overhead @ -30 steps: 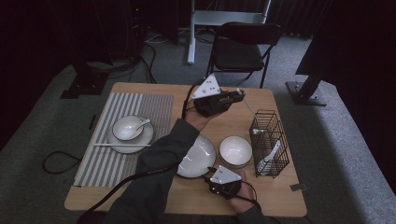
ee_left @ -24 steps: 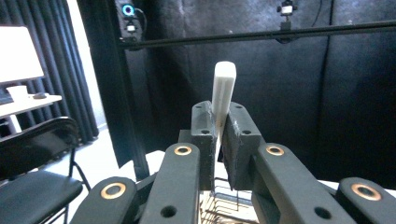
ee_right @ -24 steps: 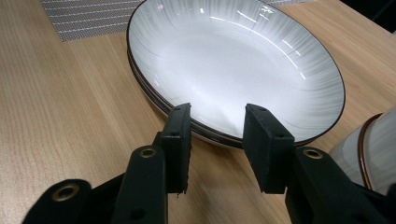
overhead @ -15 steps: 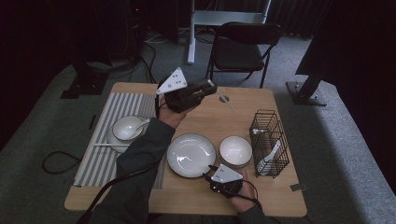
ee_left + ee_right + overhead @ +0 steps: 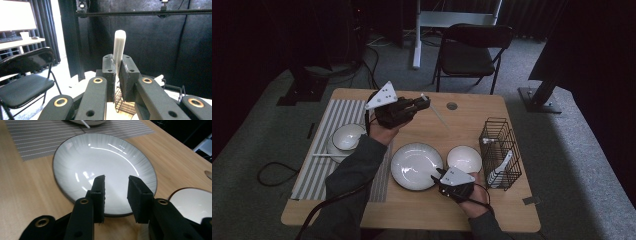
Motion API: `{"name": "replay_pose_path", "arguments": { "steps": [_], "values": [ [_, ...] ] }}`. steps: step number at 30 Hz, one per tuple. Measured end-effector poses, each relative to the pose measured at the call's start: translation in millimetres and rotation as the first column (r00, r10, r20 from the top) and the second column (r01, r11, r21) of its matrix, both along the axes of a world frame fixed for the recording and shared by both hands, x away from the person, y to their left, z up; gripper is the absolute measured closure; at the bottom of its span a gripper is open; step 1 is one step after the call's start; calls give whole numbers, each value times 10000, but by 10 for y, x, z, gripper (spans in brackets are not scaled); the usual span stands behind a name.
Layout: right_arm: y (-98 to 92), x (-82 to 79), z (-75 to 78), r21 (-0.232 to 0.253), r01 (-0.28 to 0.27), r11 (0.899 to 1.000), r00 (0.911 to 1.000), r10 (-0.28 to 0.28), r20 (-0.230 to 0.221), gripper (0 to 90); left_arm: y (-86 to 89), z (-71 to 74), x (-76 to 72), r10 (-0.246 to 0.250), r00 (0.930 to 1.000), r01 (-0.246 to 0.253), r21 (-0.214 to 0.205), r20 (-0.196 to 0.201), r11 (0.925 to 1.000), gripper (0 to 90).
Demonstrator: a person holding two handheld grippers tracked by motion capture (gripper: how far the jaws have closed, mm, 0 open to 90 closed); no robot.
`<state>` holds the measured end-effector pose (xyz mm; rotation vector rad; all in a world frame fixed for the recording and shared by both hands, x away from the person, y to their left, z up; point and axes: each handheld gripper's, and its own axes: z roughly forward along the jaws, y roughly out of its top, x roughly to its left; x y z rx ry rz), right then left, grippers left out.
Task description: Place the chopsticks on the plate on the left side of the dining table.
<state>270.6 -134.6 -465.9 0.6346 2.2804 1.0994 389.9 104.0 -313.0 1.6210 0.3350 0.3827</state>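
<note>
1. Wooden desk (image 5: pixel 412 210) carries a striped mat (image 5: pixel 319 165) on its left side, with a small bowl (image 5: pixel 346 139) sitting on the mat.
2. Raised above the desk's far middle, the left gripper (image 5: pixel 424 104) has its fingers (image 5: pixel 110 75) clamped on a white spoon handle (image 5: pixel 118 48); in the left gripper view the handle stands up between them, and from above the spoon (image 5: pixel 438 114) runs out past the gripper.
3. Near the front edge, the right gripper (image 5: pixel 435 179) rests low, its fingers (image 5: pixel 99 192) spread apart and holding nothing, their tips over the near rim of the large plate (image 5: pixel 416 166).
4. Just right of the plate sits a second bowl (image 5: pixel 464 159).
5. At the desk's right stands a black wire basket (image 5: pixel 500 150) with a white utensil (image 5: pixel 499 167) leaning inside.
6. Beyond the desk is a black folding chair (image 5: pixel 469 52).
</note>
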Motion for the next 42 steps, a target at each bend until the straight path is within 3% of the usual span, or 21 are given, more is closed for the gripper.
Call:
{"name": "replay_pose_path", "arguments": {
  "steps": [16, 26, 32, 38, 42],
  "values": [
    [81, 316, 286, -99, 423, 9991, 9989, -421, 204, 671, 357, -104, -159, 206, 9991, -214, -239, -360, 9995, 842],
    [169, 479, 307, -46, 732, 9973, 9971, -731, 221, 685, 646, -174, -270, 310, 9970, -339, -405, -709, 9986, 842],
    [287, 639, 312, -531, 835, 9951, 9965, -832, 63, 731, 766, -189, -373, 350, 9964, -382, -407, -773, 9984, 842],
    [409, 692, 295, -784, 161, 9968, 9999, -156, 70, 735, 803, -193, -433, 68, 9963, -114, -534, -860, 9985, 842],
    [438, 708, 296, -795, 88, 9968, 9999, -84, 59, 753, 807, -213, -430, -108, 9949, 38, -693, -1006, 9976, 842]
  ]
}}
